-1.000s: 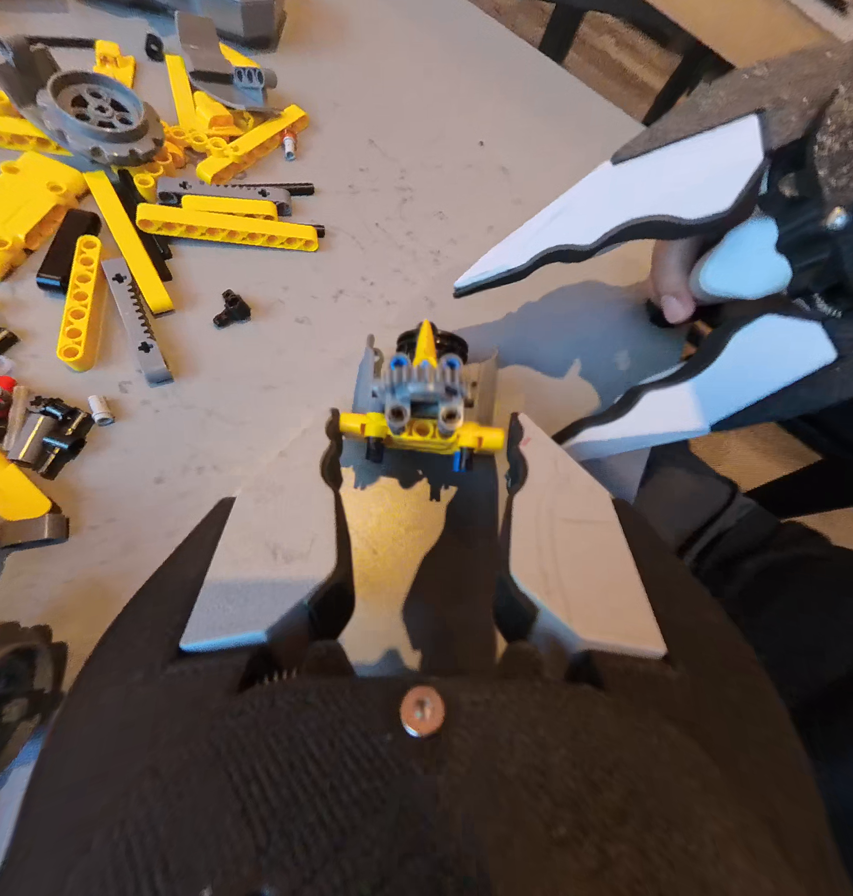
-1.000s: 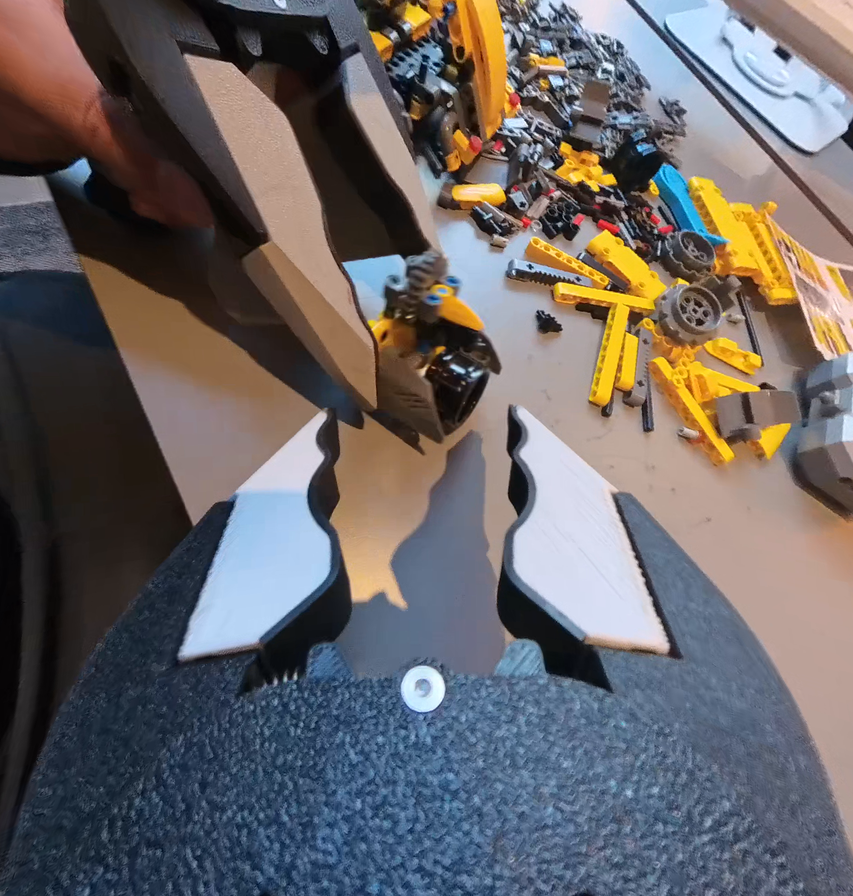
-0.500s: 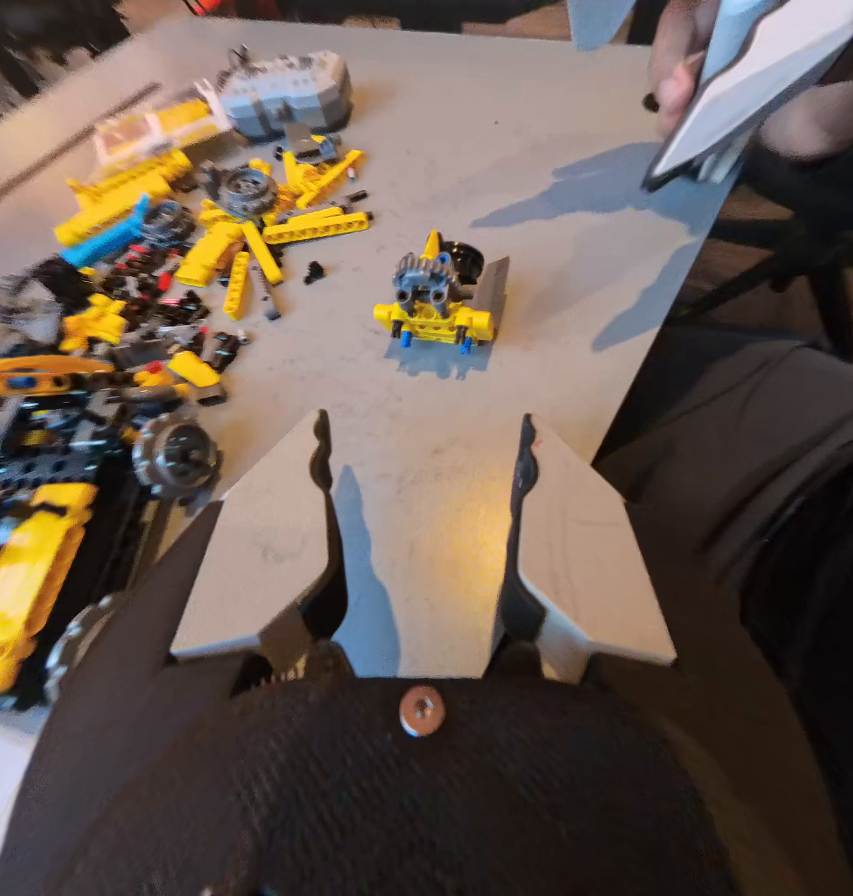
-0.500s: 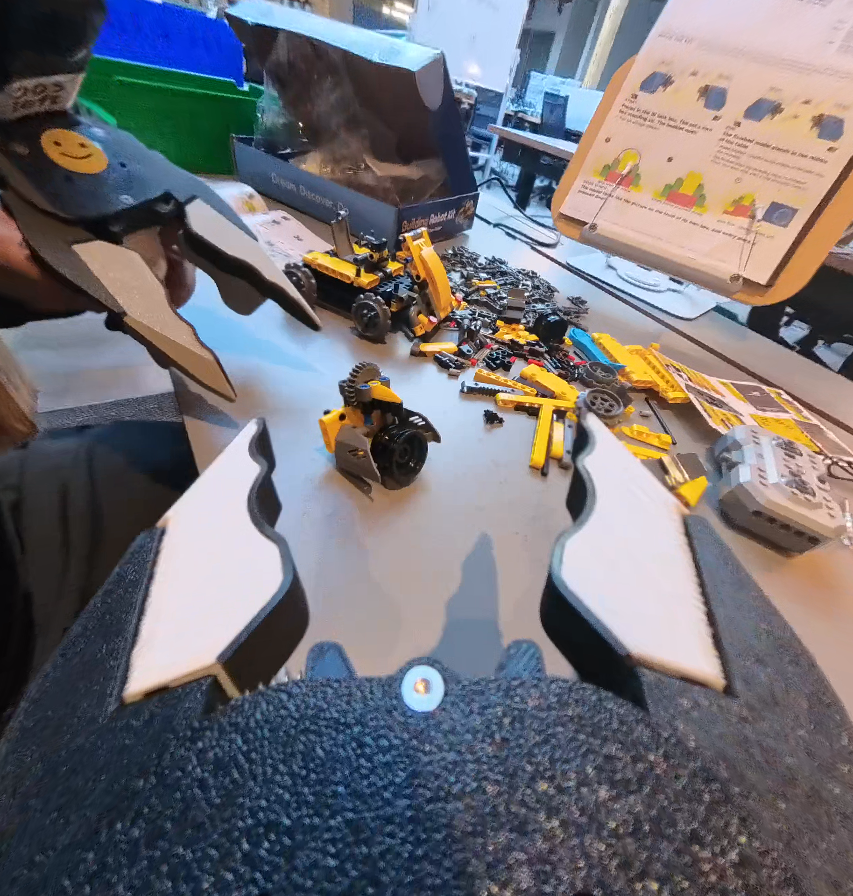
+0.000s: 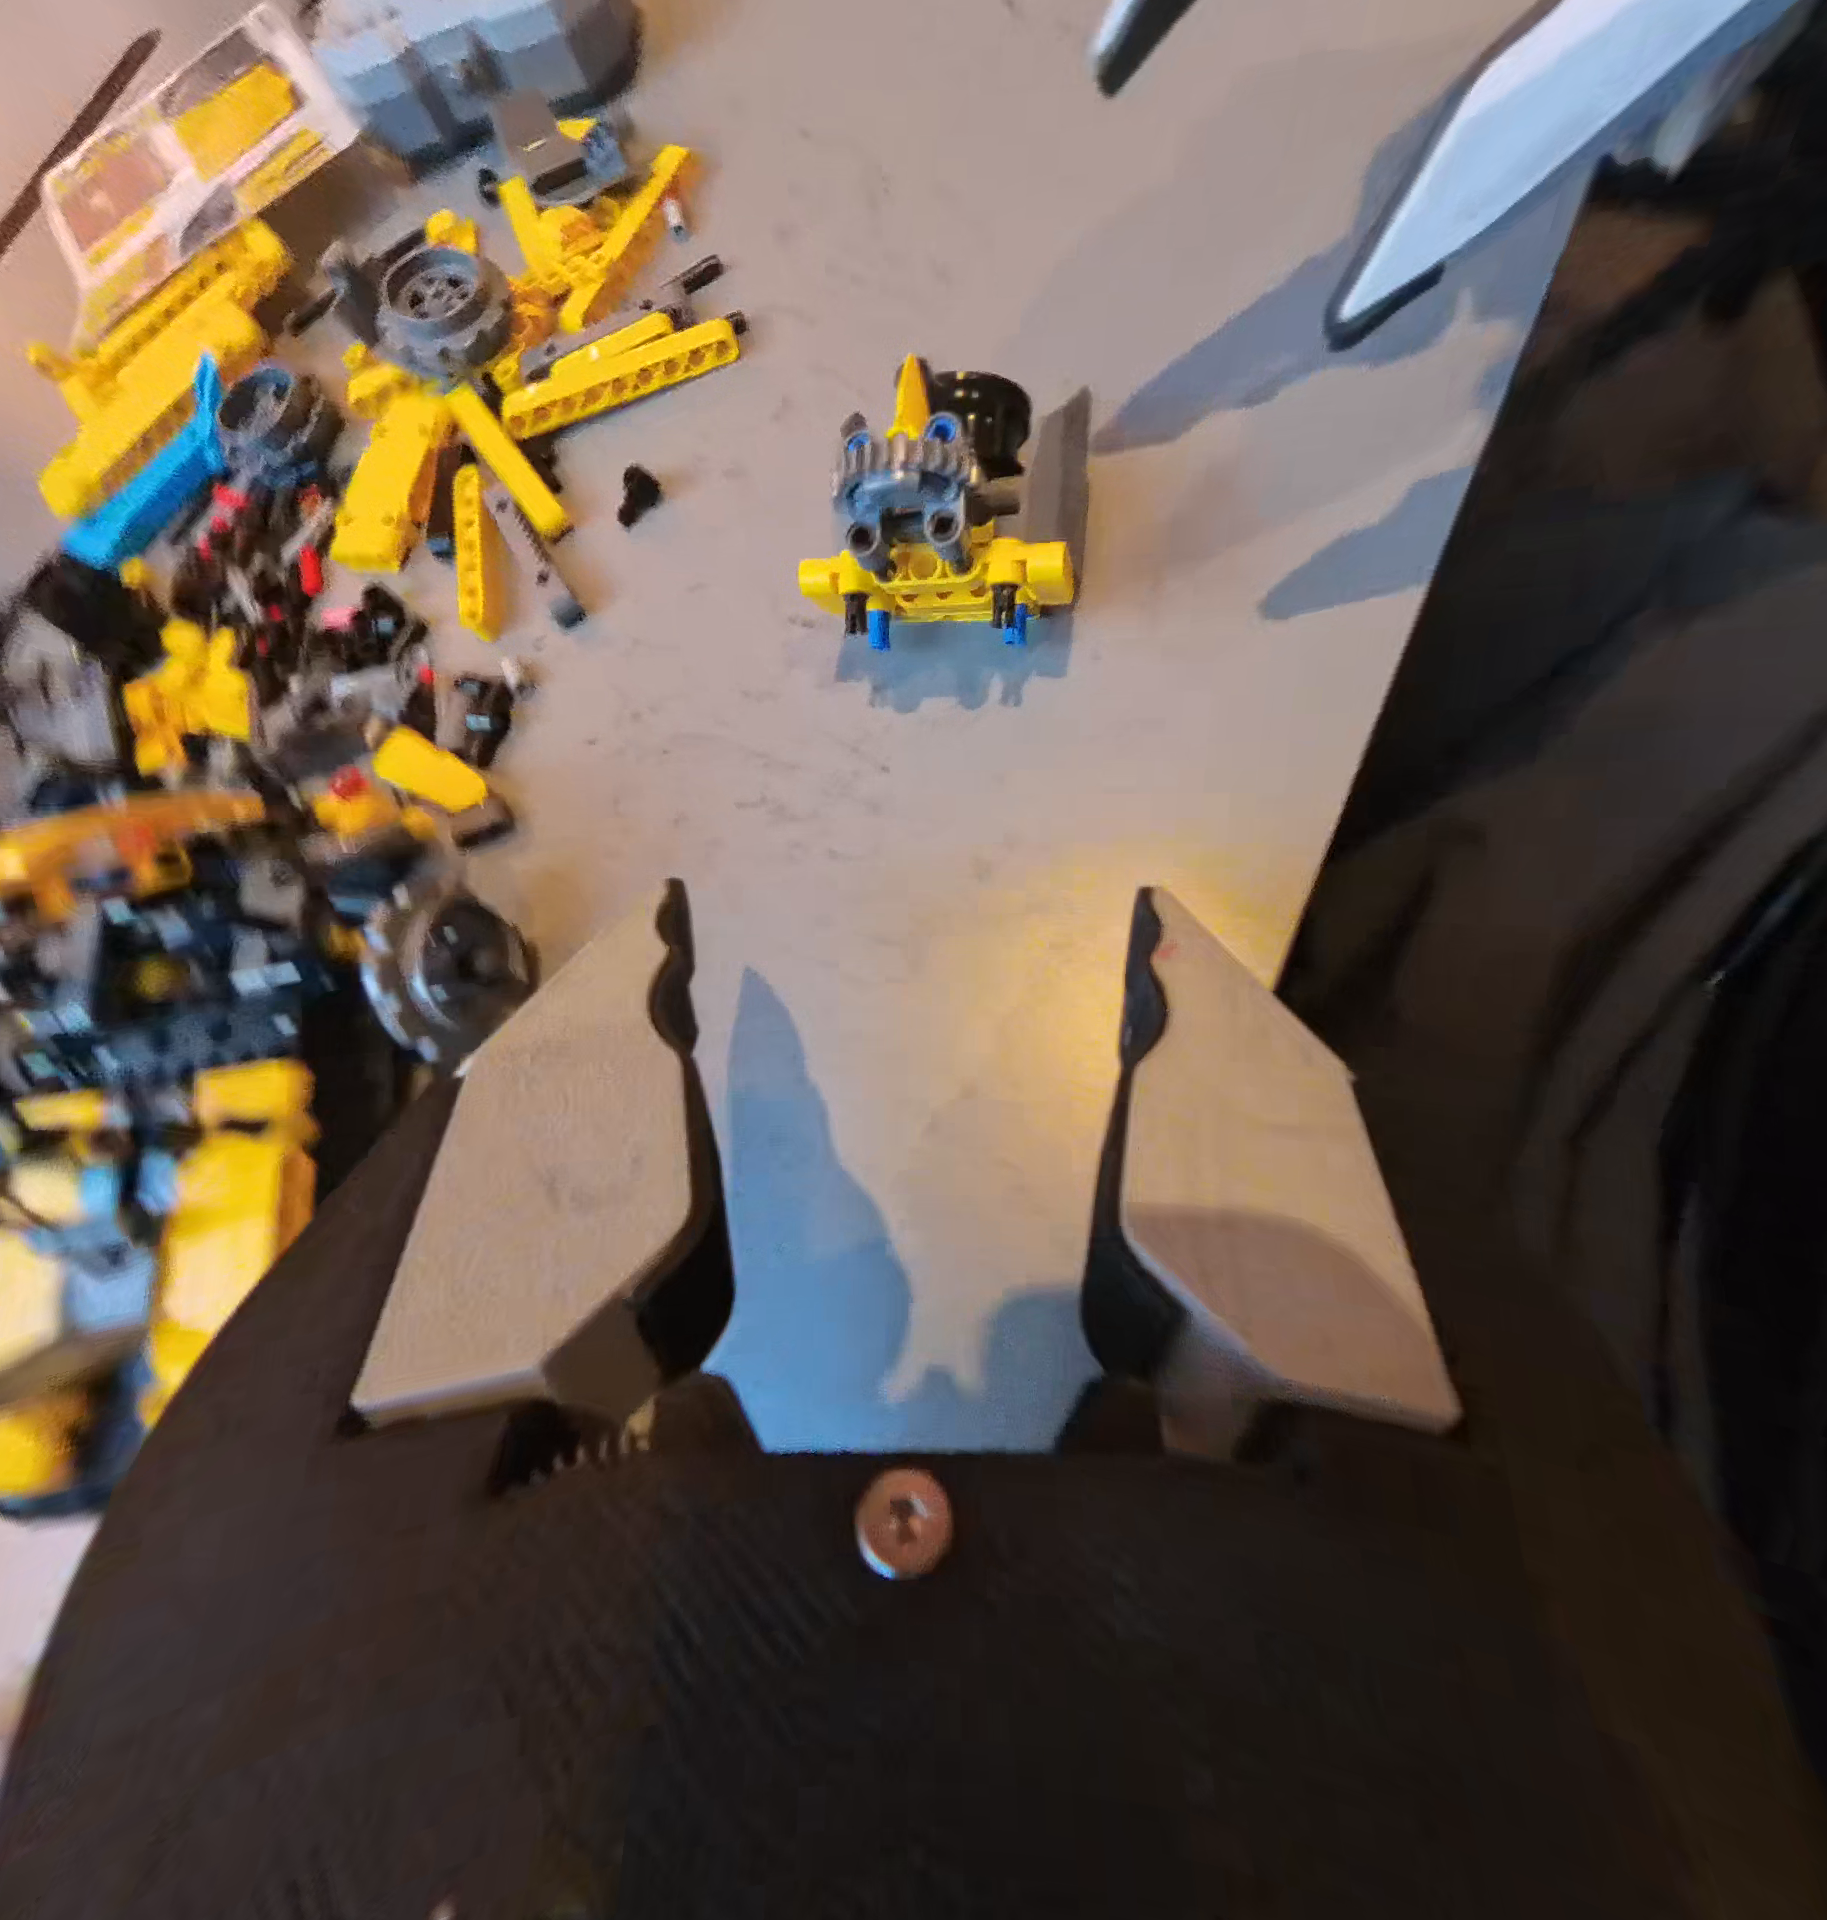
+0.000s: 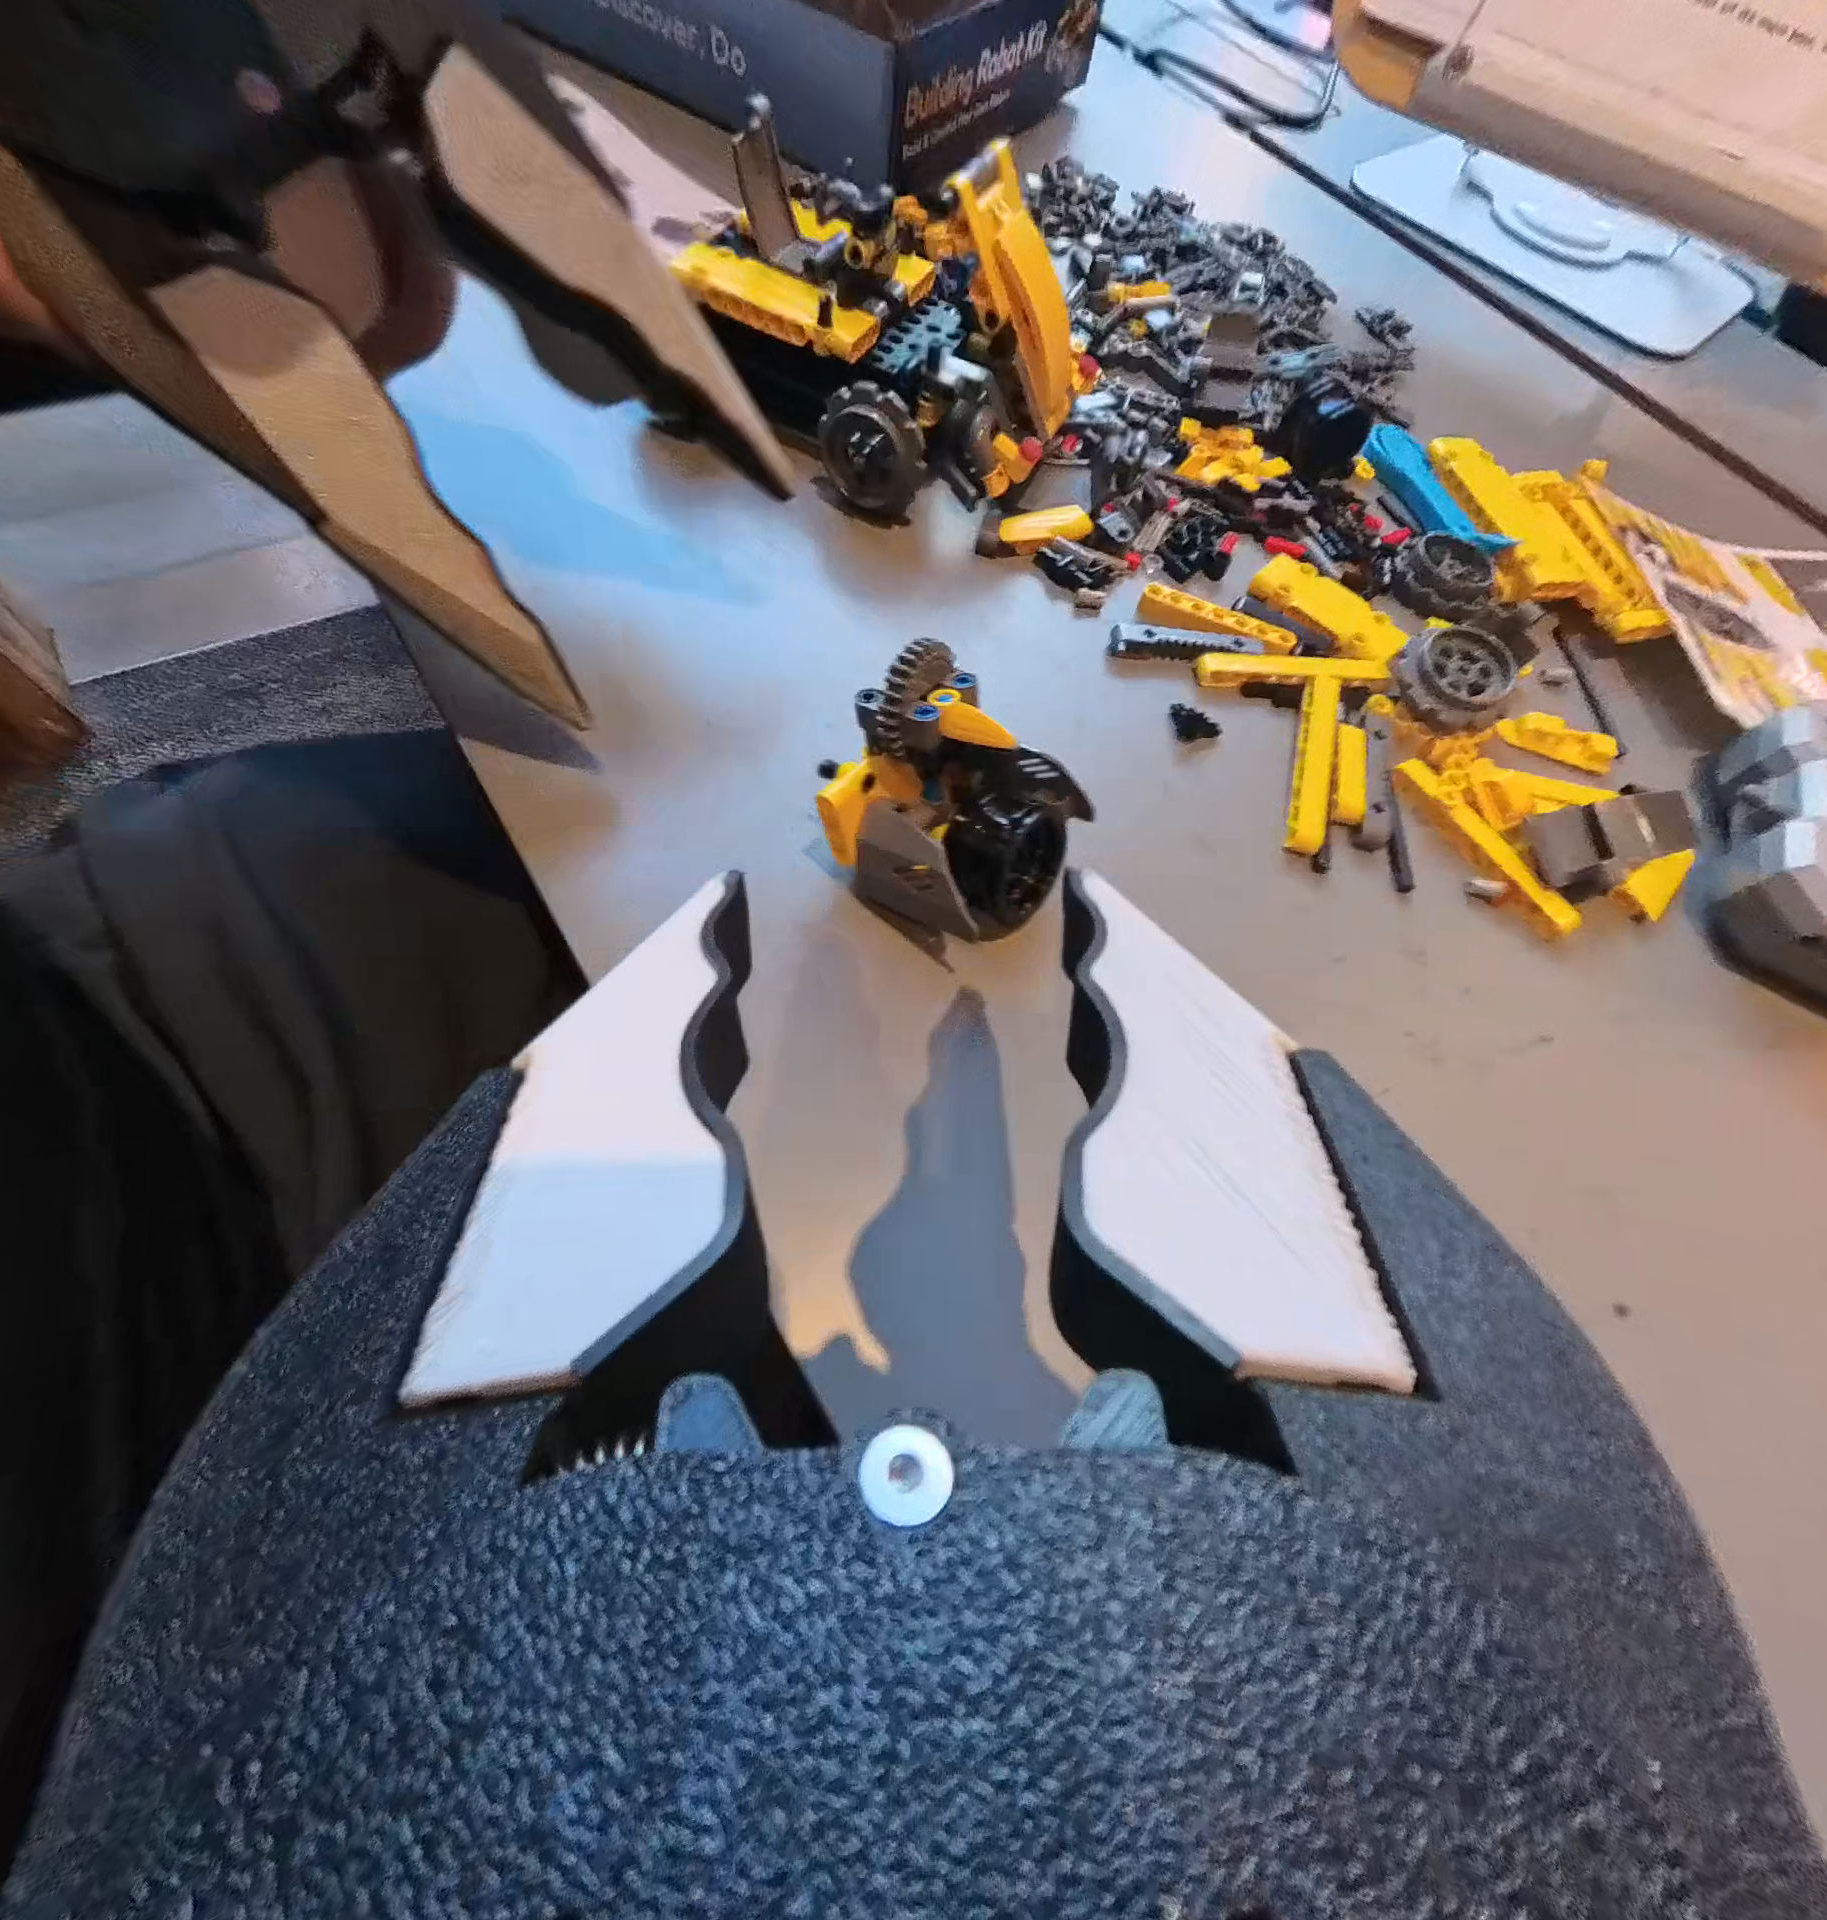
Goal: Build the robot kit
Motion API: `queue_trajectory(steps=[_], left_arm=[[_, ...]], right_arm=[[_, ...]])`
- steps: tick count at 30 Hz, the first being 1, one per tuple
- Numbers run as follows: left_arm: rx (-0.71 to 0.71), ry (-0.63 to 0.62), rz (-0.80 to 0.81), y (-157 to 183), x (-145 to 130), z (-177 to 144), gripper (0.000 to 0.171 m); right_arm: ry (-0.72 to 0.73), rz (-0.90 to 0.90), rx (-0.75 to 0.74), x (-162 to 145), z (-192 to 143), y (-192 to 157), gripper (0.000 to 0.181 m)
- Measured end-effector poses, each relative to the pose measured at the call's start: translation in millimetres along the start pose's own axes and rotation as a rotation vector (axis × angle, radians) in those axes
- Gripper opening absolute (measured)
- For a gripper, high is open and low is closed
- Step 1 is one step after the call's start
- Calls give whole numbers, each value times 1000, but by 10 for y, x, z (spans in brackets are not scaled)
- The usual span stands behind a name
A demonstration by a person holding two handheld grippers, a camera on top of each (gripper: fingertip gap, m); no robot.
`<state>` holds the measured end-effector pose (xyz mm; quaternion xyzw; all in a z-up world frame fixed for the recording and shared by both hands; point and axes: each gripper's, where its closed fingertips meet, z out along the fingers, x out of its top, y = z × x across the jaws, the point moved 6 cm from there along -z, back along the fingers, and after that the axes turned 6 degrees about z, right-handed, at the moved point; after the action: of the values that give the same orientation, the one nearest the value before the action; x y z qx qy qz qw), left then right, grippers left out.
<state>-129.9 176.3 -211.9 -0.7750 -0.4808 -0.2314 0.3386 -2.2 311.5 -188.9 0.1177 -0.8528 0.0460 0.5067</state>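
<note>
Grey tabletop (image 5: 888, 831), scuffed, crowded with building-kit parts along its far side.

Left gripper (image 5: 909, 914): fingers spread wide, nothing between them, raised over bare table near the edge. In the right wrist view it sits in the upper left of the frame (image 6: 535, 582), tips apart.

Right gripper (image 6: 904, 904): fingers moderately apart, empty, tips just short of a small yellow-and-black assembly (image 6: 940, 800). In the left wrist view only one pale finger (image 5: 1511, 187) shows, upper right.

Small assembly stands alone at frame centre in both views (image 5: 940, 509): grey gear on top, black wheel, grey blade piece, blue pins. Touched by neither gripper.

Loose parts pile (image 6: 1408, 644), right of centre: yellow beams, grey wheels, a blue piece, black connectors. Part-built yellow vehicle (image 6: 888, 343) behind it, upper centre. Grey motor block (image 6: 1792, 883) at right edge. Dark box (image 6: 836, 83) along the top.
</note>
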Motion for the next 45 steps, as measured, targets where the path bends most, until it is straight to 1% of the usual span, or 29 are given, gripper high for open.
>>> queue_trajectory(steps=[2,4,8,10,11,12,14,15,17,19,21,23,25,26,28,30,31,32,35,37,38,39,41,42,44,45], left_arm=[[7,-36,143,-117,85,90,85],[-23,-57,258,-197,200,209,84],[-109,-66,474,-298,400,436,80],[-157,-100,586,-350,384,526,78],[-168,-110,639,-383,372,556,75],[-173,-110,680,-419,370,574,71],[-183,-105,712,-488,390,584,67],[-191,-91,709,-512,414,576,66],[-233,-34,656,-500,478,541,66],[-286,42,577,-442,539,484,65],[-341,98,548,-384,549,424,61],[-341,81,608,-404,522,422,54],[-349,31,663,-460,519,481,53],[-358,6,674,-490,520,536,53],[-416,-38,668,-497,484,667,54],[-483,-84,645,-437,417,766,56],[-504,-57,611,-395,440,776,48],[-505,-45,591,-364,446,789,49],[-444,-46,505,-301,443,797,28],[-393,-59,447,-249,415,758,23],[-363,-66,423,-231,399,733,22],[-344,-67,403,-208,381,707,21],[-330,-75,347,-166,356,665,21],[-344,-87,312,-138,345,639,23],[-398,-95,232,-66,329,566,21],[-407,-97,198,-50,317,535,25]], right_arm=[[-28,16,-11,-7,54,-90,61],[-30,18,-24,-13,111,-148,62],[-45,-33,-104,-70,235,-57,57],[-75,-82,-68,-102,299,-14,49],[-88,-108,-39,-109,315,2,39],[-97,-128,-26,-109,322,38,36],[-98,-149,29,-91,319,94,36],[-95,-145,53,-82,317,123,36],[-86,-126,72,-73,317,172,42],[-60,-85,57,-64,305,185,52],[-26,-28,56,-71,295,134,56],[-34,5,42,-98,311,74,61],[-26,16,-18,-72,333,79,69],[-26,34,-22,-58,356,70,71],[-53,58,-42,-57,414,58,79],[-68,38,-80,-55,450,52,82],[-72,29,-83,-54,462,40,80],[-82,23,-83,-59,473,32,75],[-114,10,-90,-96,465,69,64],[-137,-3,-106,-155,402,152,54],[-139,5,-70,-184,365,160,50],[-135,23,-28,-201,333,156,49],[-118,52,-10,-205,278,187,49],[-118,52,-1,-209,257,195,47],[-106,27,25,-214,229,182,51],[-97,0,71,-219,220,139,45]])
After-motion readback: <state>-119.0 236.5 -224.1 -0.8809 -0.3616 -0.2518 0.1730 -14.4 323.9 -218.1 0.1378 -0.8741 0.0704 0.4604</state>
